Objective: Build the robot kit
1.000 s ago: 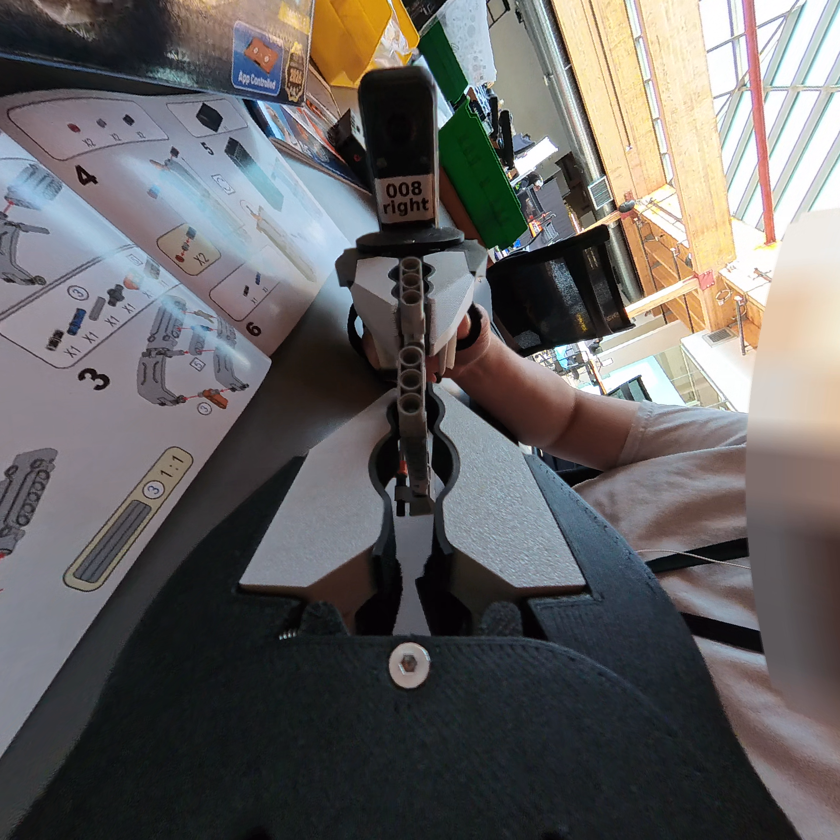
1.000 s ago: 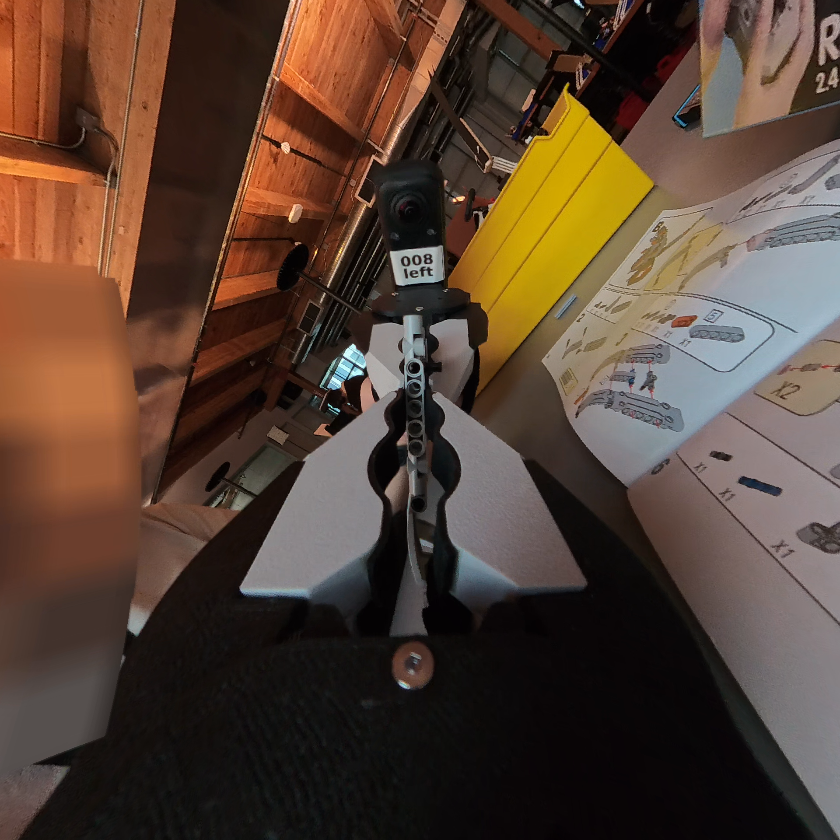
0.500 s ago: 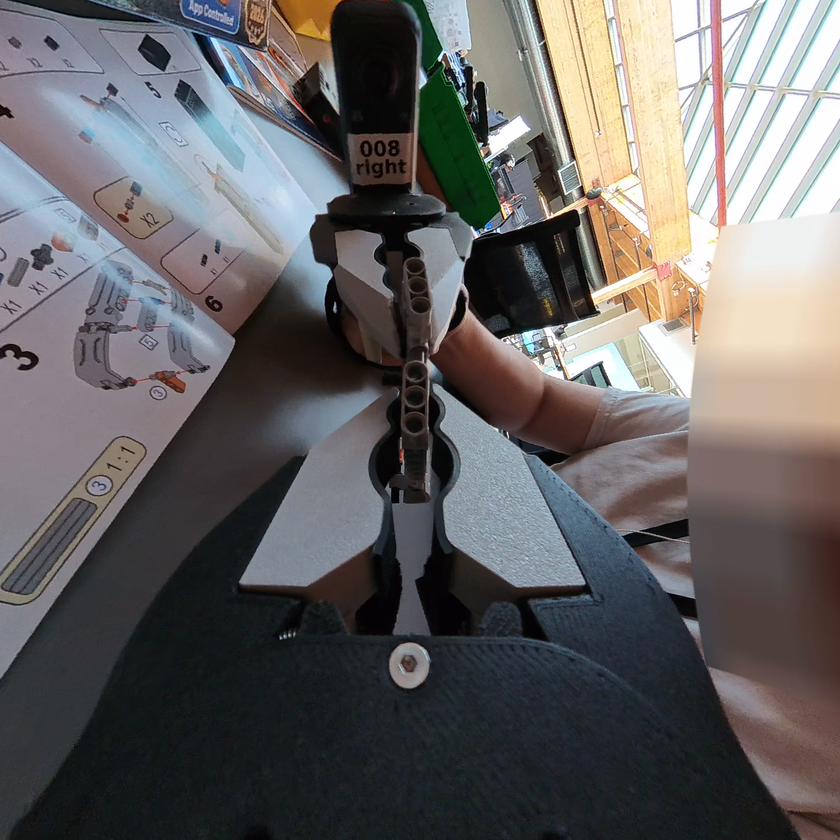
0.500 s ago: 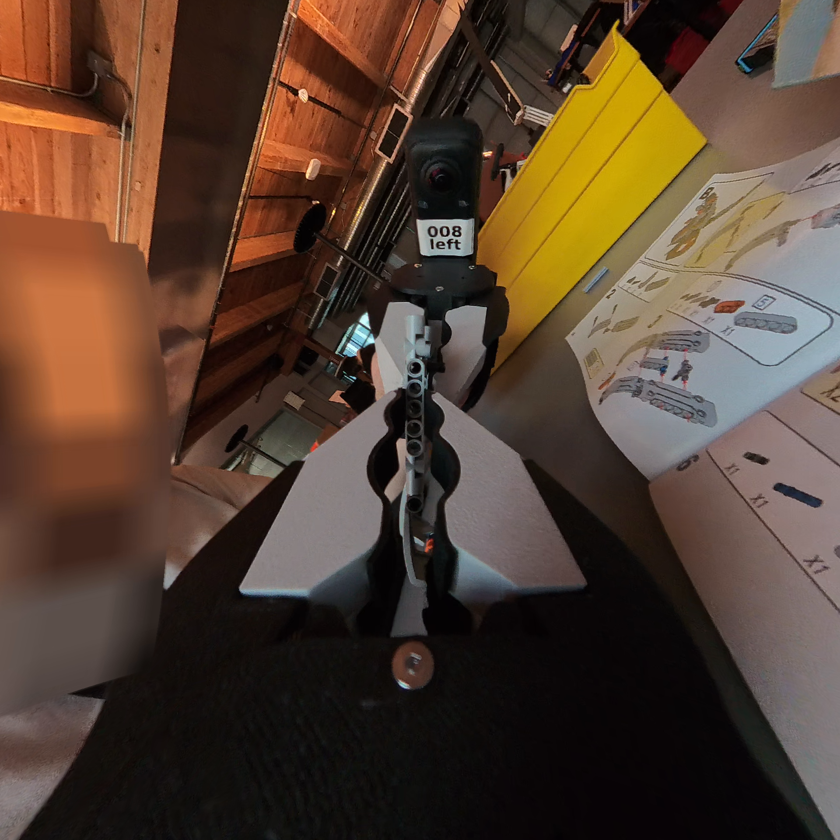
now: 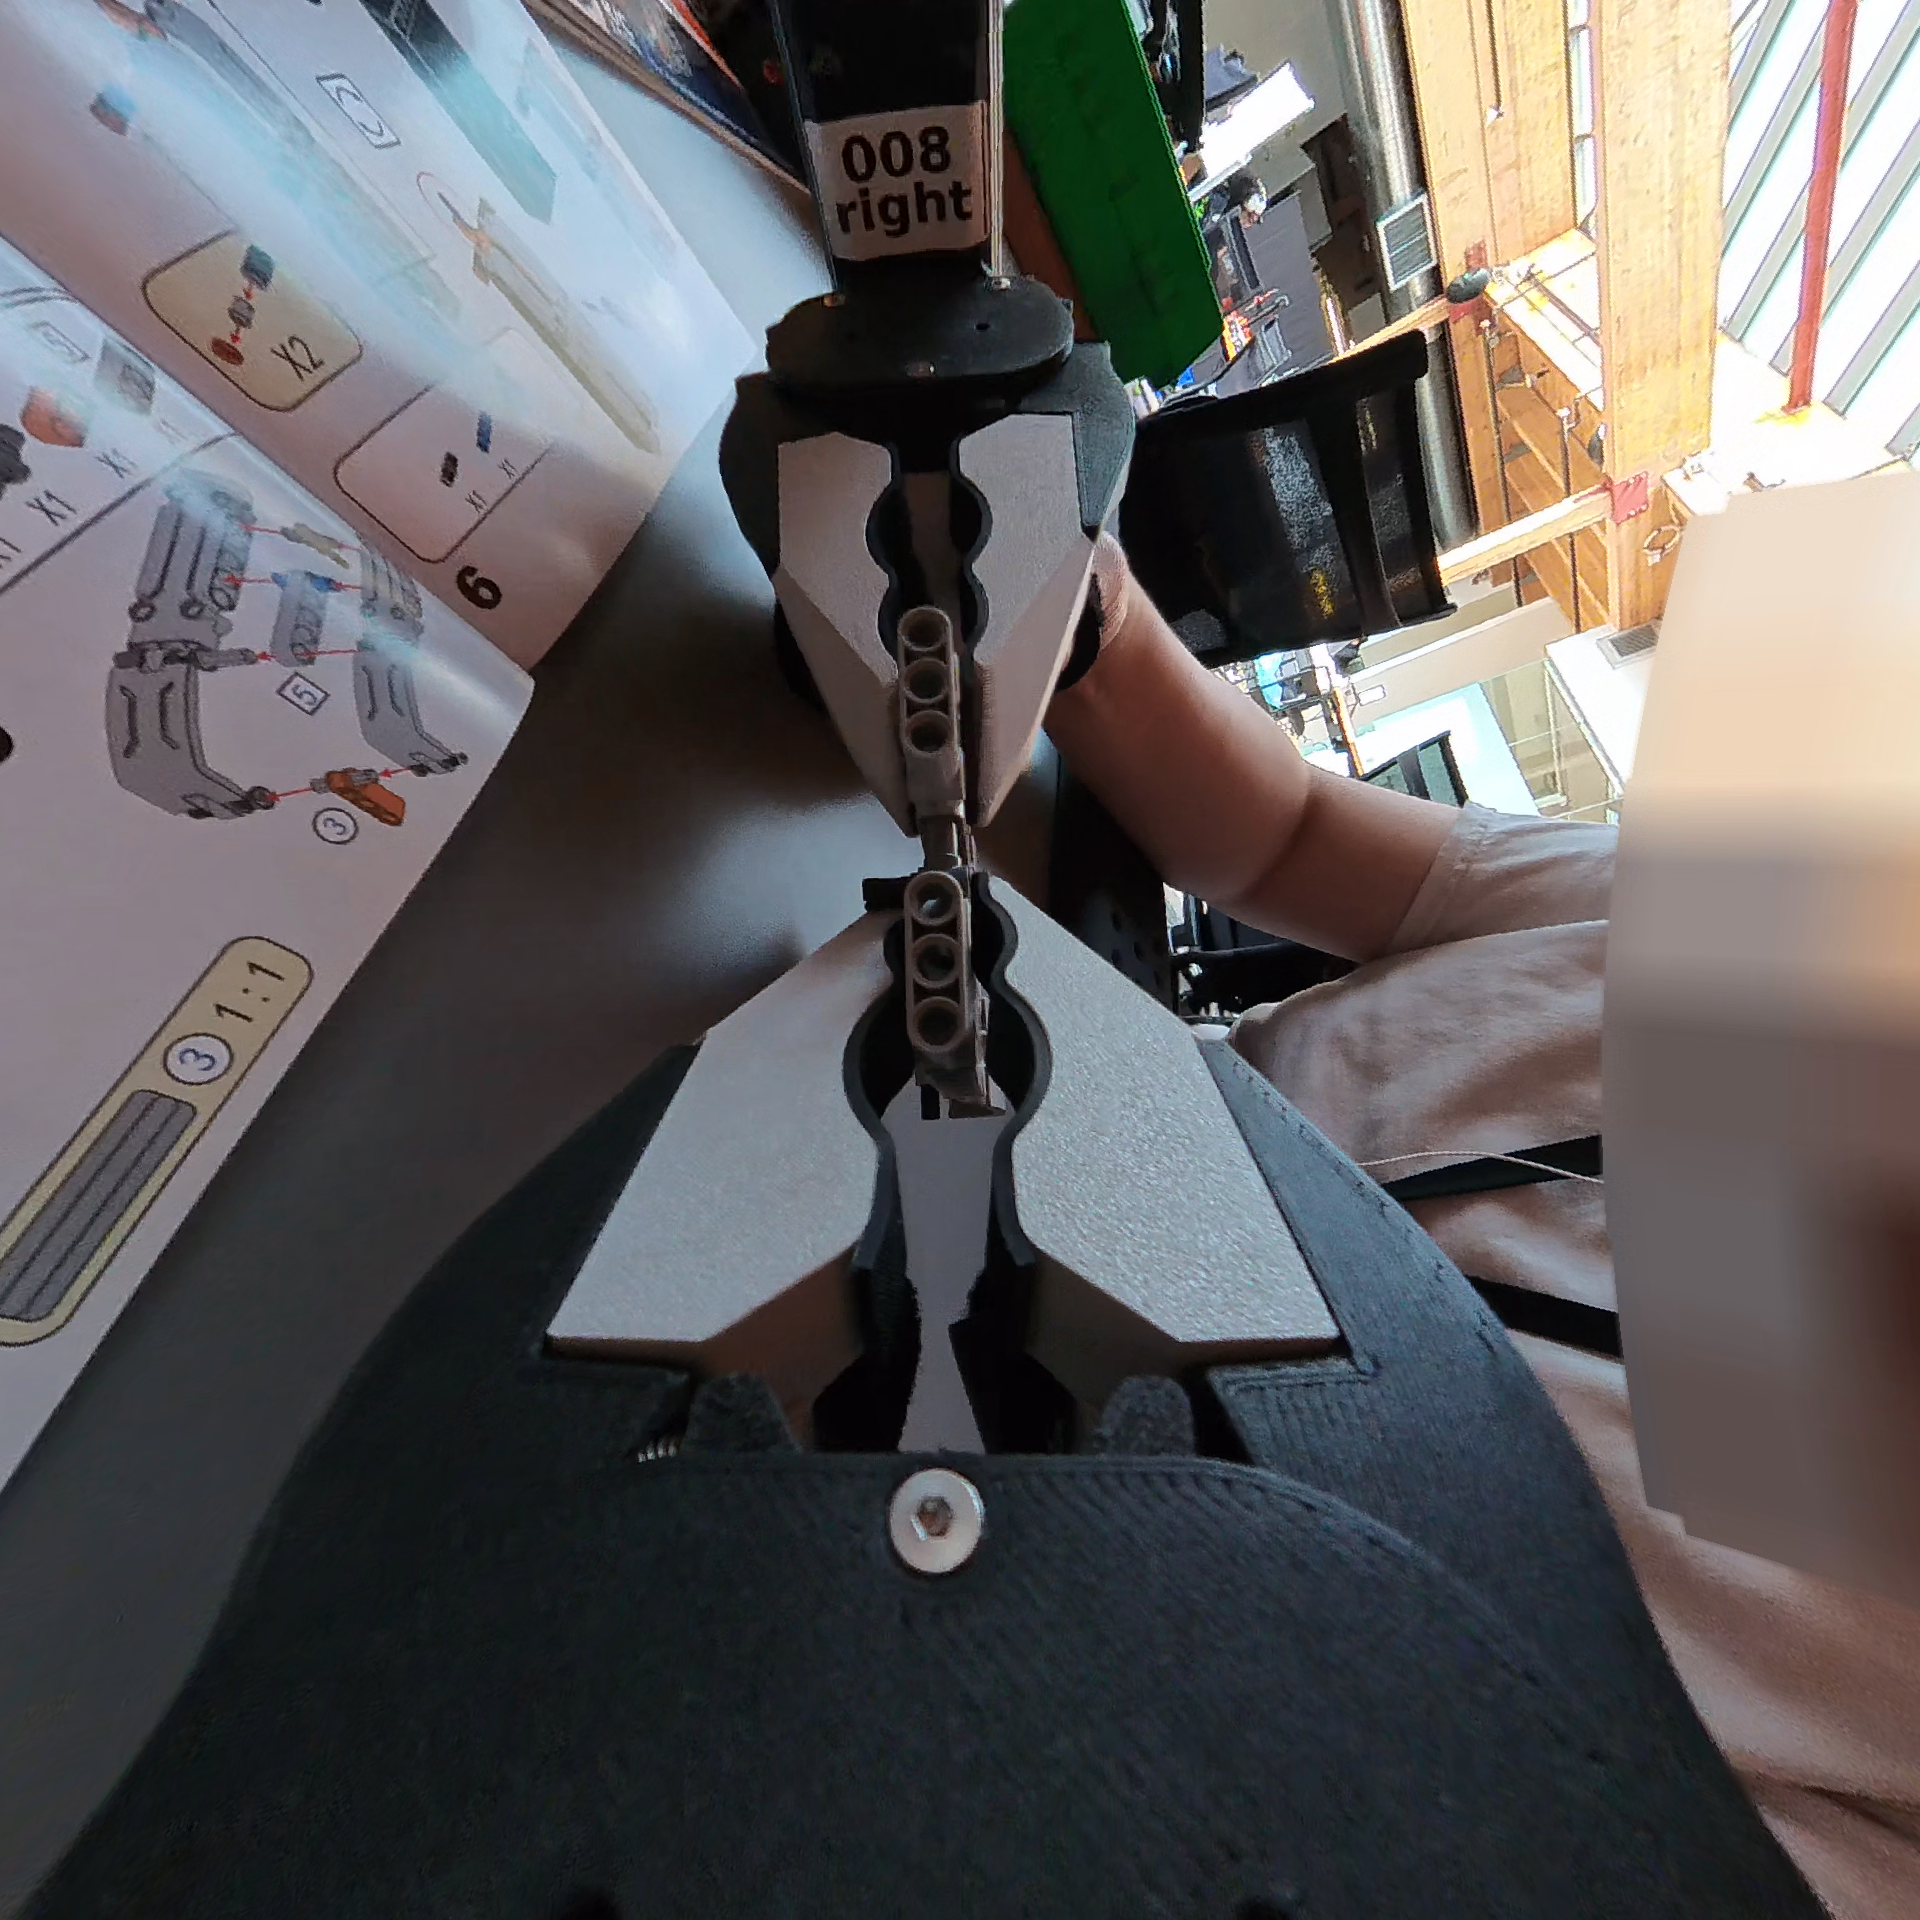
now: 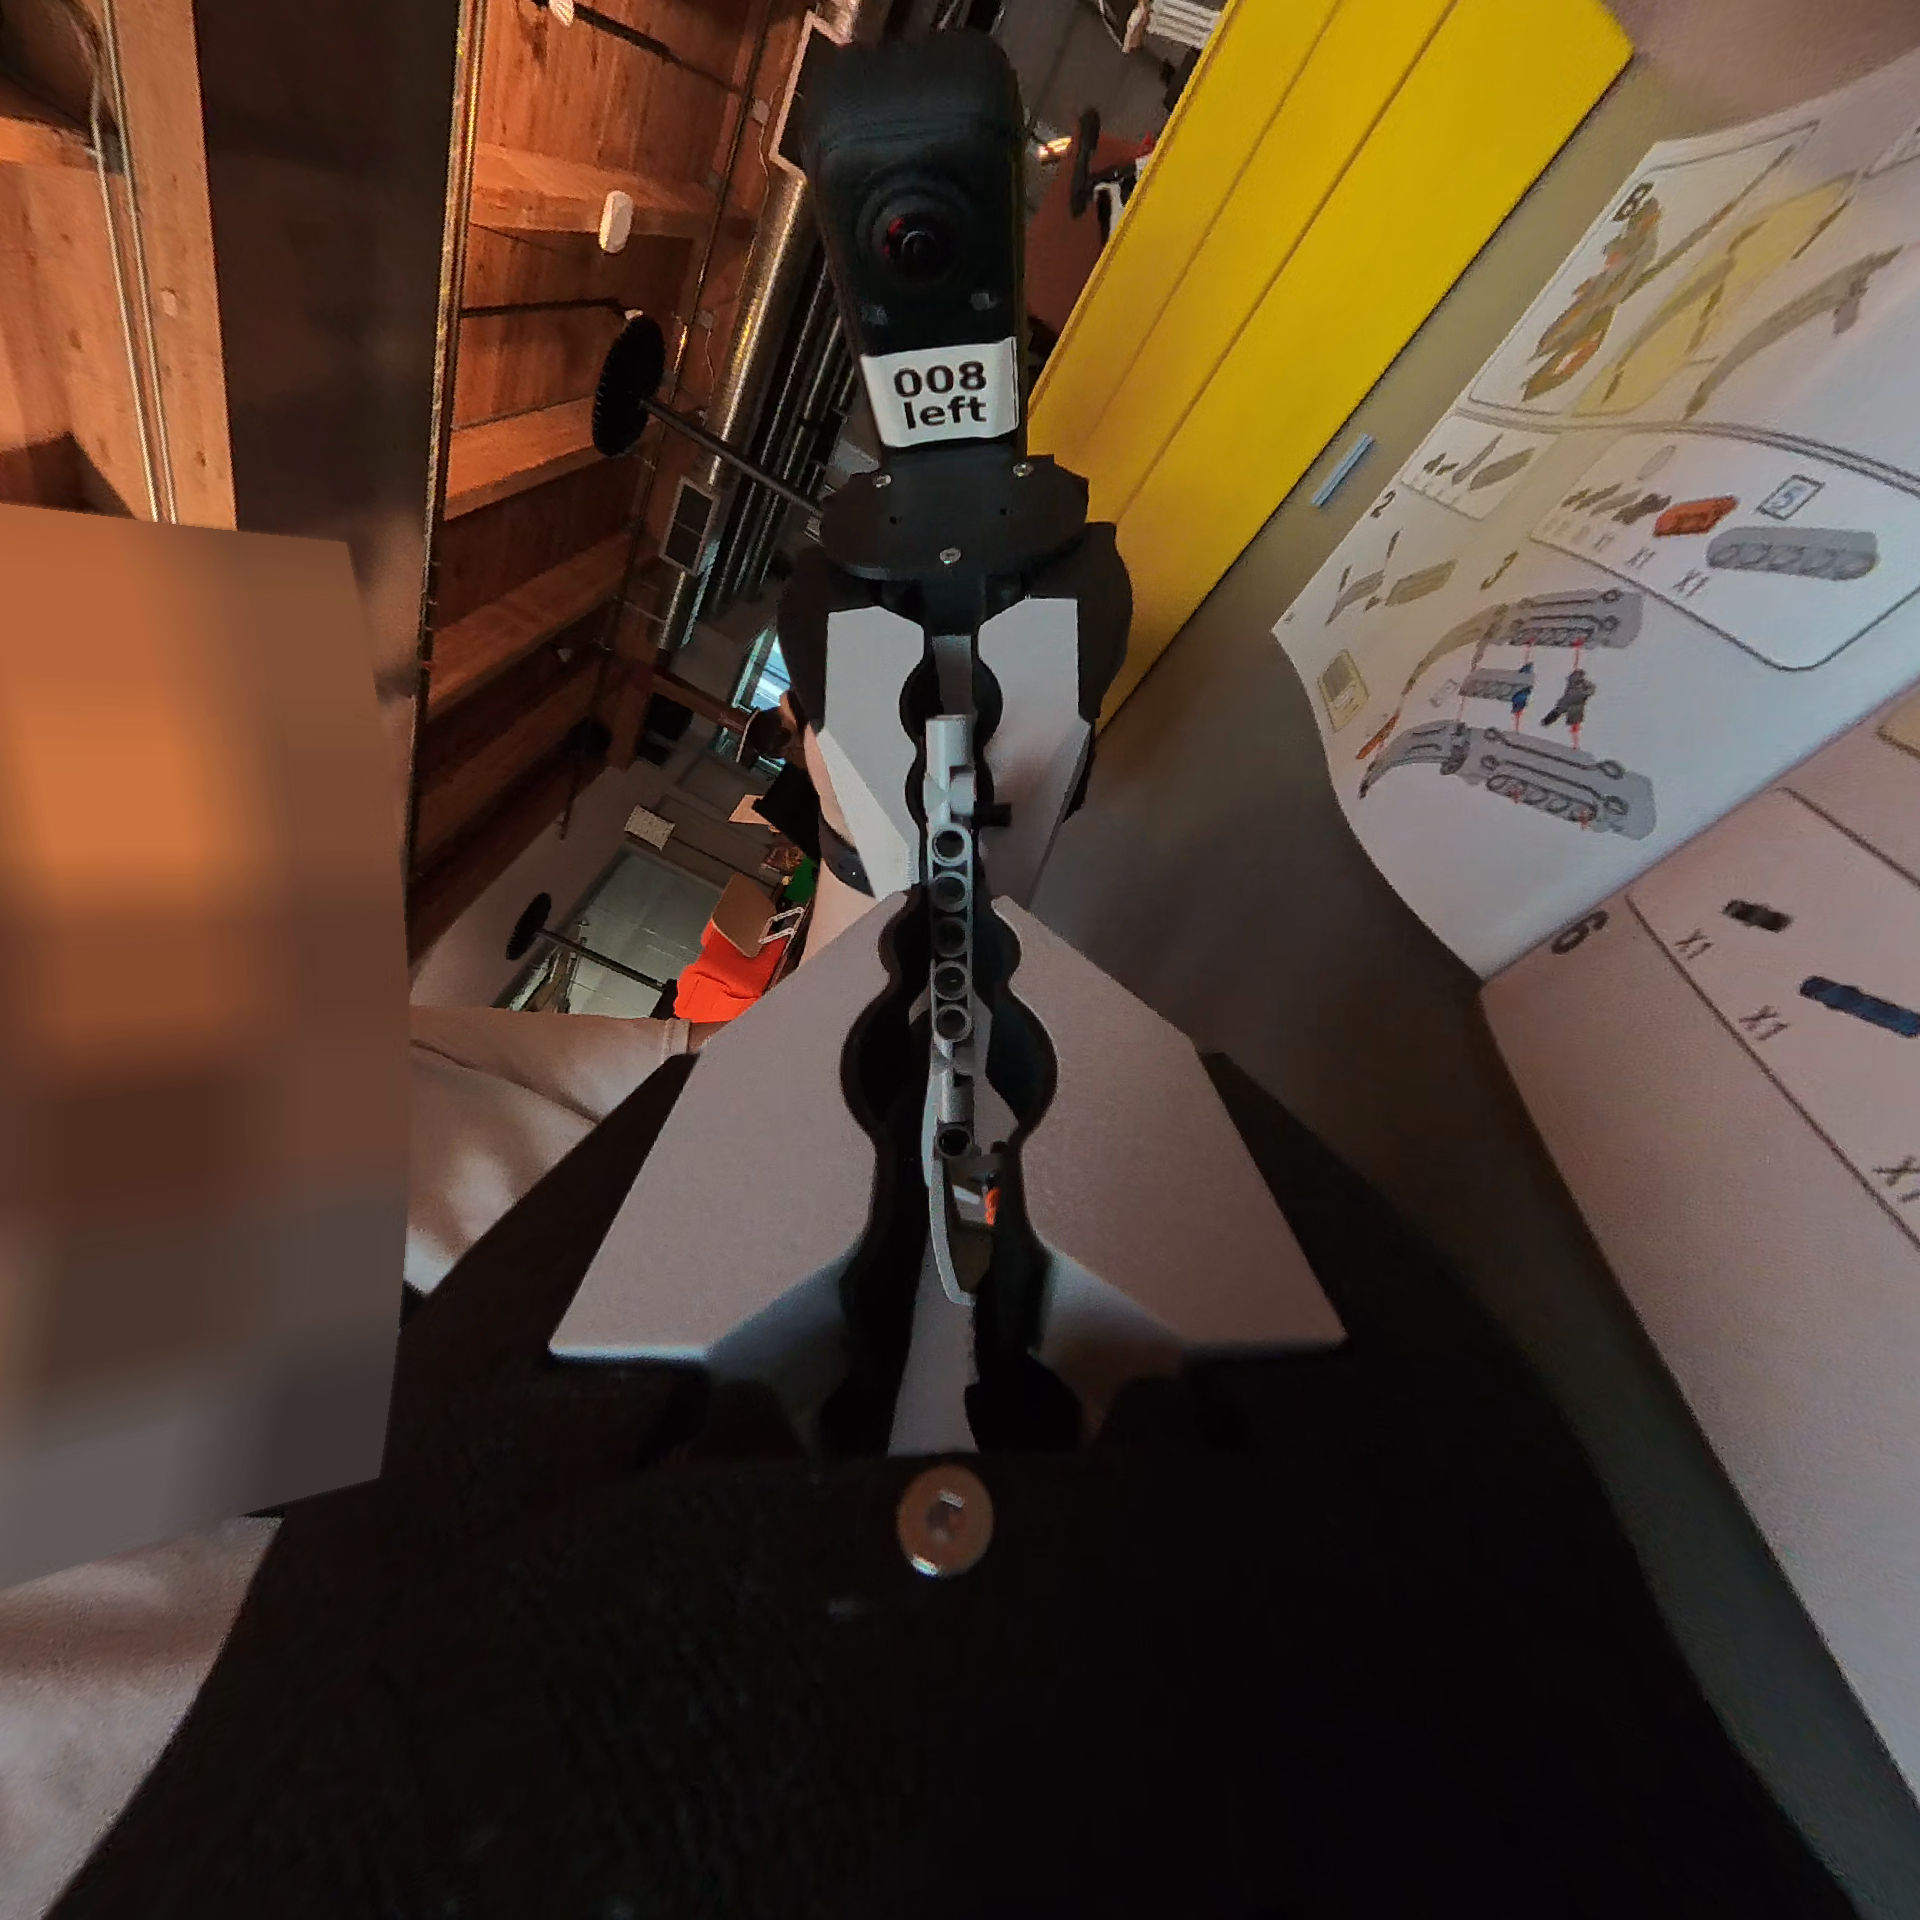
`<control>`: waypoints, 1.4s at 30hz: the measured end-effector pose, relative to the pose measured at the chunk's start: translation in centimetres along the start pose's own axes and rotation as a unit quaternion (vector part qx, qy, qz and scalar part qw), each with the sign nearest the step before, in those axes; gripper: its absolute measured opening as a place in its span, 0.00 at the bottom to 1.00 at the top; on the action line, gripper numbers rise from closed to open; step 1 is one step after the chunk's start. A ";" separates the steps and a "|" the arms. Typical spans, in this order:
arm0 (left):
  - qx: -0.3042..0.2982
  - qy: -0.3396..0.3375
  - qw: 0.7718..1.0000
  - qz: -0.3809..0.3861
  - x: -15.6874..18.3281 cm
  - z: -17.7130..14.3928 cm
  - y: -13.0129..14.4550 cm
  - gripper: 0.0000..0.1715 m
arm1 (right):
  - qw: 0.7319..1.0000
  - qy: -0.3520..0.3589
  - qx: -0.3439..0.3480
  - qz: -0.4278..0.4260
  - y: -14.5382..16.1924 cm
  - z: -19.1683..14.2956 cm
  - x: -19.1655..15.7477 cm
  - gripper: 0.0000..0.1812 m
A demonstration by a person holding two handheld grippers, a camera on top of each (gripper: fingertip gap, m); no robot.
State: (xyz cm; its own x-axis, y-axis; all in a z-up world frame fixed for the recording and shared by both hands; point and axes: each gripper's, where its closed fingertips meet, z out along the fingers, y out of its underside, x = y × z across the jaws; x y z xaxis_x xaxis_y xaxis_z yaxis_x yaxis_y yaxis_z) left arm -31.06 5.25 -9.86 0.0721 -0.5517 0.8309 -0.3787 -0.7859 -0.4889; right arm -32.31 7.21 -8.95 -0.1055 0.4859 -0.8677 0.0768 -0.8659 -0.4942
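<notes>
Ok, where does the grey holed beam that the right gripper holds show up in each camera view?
Left wrist view: upper centre, the grey holed beam sticks out of the far right gripper, towards the short grey piece in the left gripper.
Right wrist view: centre, clamped lengthwise in the near jaws.
Shared landmark: the instruction booklet, at left there, at right here.

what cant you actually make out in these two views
- Left wrist view: whether the two grey beams are joined; the small link between the claws is too small to read.
- Left wrist view: top of the right claw's camera, cut off by the upper edge.
- Right wrist view: the orange piece deep between the fingers, mostly hidden by the beam.
- Both views: the person's head, under a blur patch.
</notes>
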 end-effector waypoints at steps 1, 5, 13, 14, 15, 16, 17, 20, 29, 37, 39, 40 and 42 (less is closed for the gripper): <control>-0.003 0.003 1.000 -0.003 0.0 0.0 0.1 0.02 | 1.000 -0.001 -0.004 0.004 0.1 0.0 0.0 0.02; -0.013 0.006 1.000 -0.003 0.2 0.1 0.4 0.02 | 1.000 -0.005 -0.016 0.010 0.5 0.1 -0.1 0.03; 0.000 0.020 1.000 -0.004 0.5 0.0 0.0 0.02 | 1.000 -0.011 0.002 -0.004 0.1 0.1 -0.5 0.02; 0.000 0.025 1.000 -0.003 0.7 0.0 0.0 0.02 | 1.000 -0.018 0.004 0.002 0.1 0.1 -0.6 0.02; 0.001 0.027 1.000 -0.002 0.8 -0.1 0.0 0.02 | 1.000 -0.022 0.006 0.005 0.0 0.1 -0.7 0.03; 0.003 0.027 1.000 0.000 0.8 -0.1 -0.1 0.02 | 1.000 -0.024 0.010 0.007 0.0 0.2 -0.7 0.03; 0.004 0.024 1.000 0.001 0.8 -0.2 -0.1 0.02 | 1.000 -0.023 0.012 0.012 -0.1 0.2 -0.7 0.03; 0.016 0.033 0.999 -0.027 0.5 -0.3 -0.3 0.03 | 0.999 -0.023 0.018 0.036 -0.3 0.2 -0.3 0.03; 0.041 0.053 0.993 -0.099 -0.6 0.0 -0.7 0.03 | 0.995 -0.006 0.034 0.095 -0.5 -0.3 0.9 0.03; 0.066 0.052 0.991 -0.106 -0.9 -0.2 -1.5 0.05 | 0.995 0.004 0.044 0.093 -0.8 -0.4 1.3 0.03; 0.066 0.041 0.992 -0.095 -1.0 -0.1 -1.5 0.03 | 0.995 0.003 0.045 0.090 -0.8 -0.4 1.2 0.03; 0.067 0.039 0.993 -0.091 -1.0 -0.1 -1.6 0.03 | 0.995 0.001 0.048 0.089 -0.9 -0.4 1.1 0.03; 0.071 0.037 0.993 -0.086 -0.9 -0.1 -1.7 0.03 | 0.995 -0.004 0.053 0.089 -1.1 -0.4 1.0 0.03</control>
State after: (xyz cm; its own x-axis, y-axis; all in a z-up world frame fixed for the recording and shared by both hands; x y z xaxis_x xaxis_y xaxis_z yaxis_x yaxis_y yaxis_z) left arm -30.51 7.11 -9.74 0.0535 -0.3884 0.9199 -0.2326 -0.9008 -0.3668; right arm -32.06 8.68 -9.31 -0.1076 0.3230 -0.9403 -0.0099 -0.9461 -0.3238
